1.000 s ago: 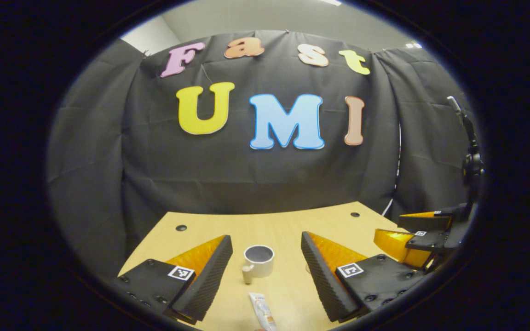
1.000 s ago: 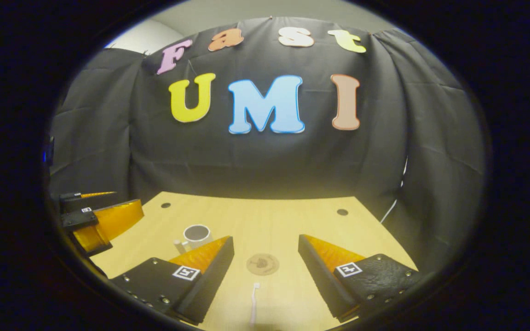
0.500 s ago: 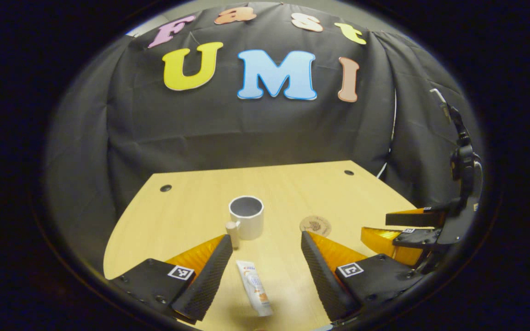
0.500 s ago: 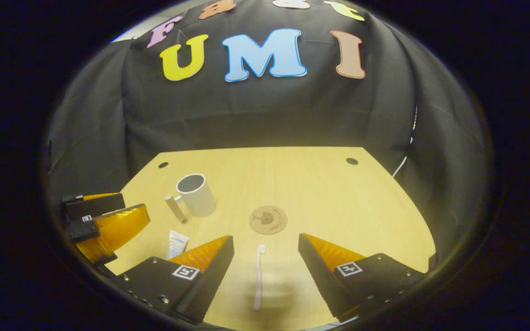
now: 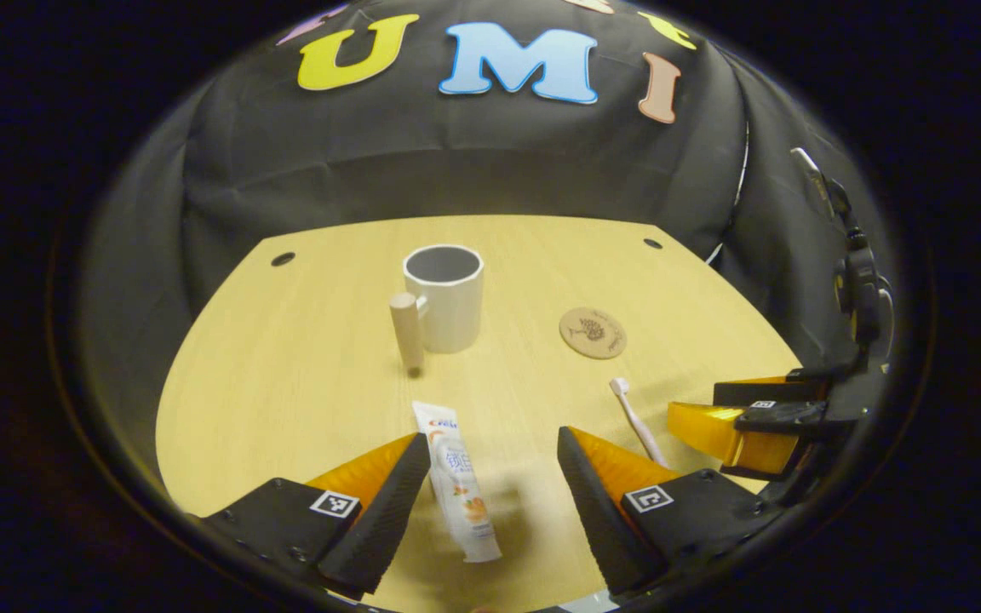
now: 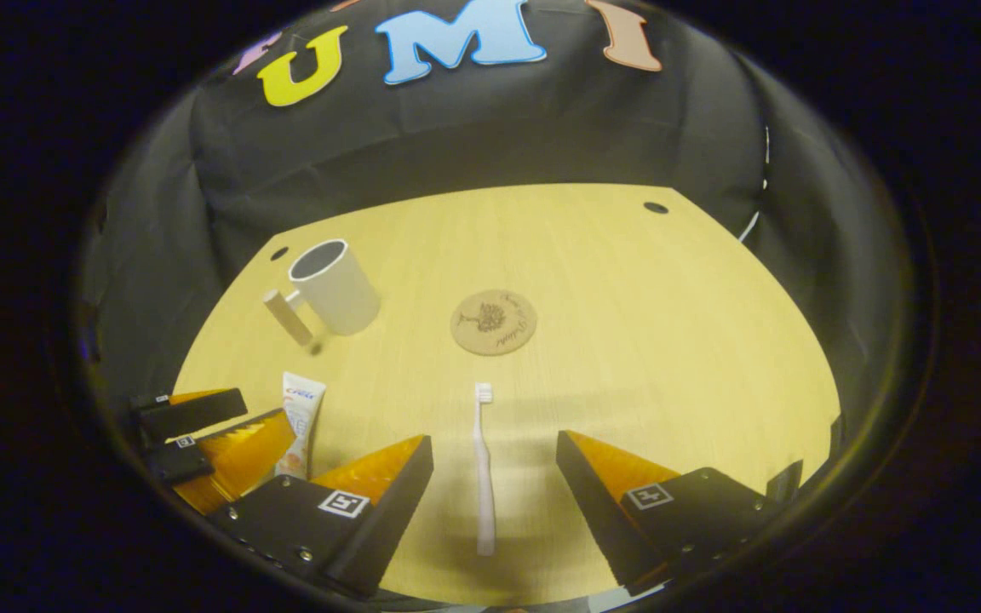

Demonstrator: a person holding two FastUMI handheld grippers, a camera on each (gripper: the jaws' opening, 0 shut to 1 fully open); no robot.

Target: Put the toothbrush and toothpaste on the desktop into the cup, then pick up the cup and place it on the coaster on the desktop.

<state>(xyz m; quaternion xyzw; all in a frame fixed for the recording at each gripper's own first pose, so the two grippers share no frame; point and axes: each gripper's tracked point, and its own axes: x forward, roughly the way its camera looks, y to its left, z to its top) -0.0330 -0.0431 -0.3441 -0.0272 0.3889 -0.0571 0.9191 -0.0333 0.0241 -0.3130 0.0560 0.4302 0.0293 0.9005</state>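
A white toothpaste tube lies flat on the wooden desktop, between the fingers of my open left gripper. A pale toothbrush lies lengthwise between the fingers of my open right gripper, bristles pointing away. The white cup with a wooden handle stands upright beyond the tube. To its right lies the round cork coaster. In the right gripper view the cup is at the far left, the coaster straight ahead, the toothpaste at lower left beside the left gripper.
The right gripper hangs over the desk's right side in the left gripper view, beside the toothbrush. Small dark holes mark the desk's far corners. The black cloth wall closes off the back.
Both grippers have tilted downward and drawn back or up over the last second. More of the desktop shows, and the toothpaste and toothbrush now lie fully between each gripper's fingers.
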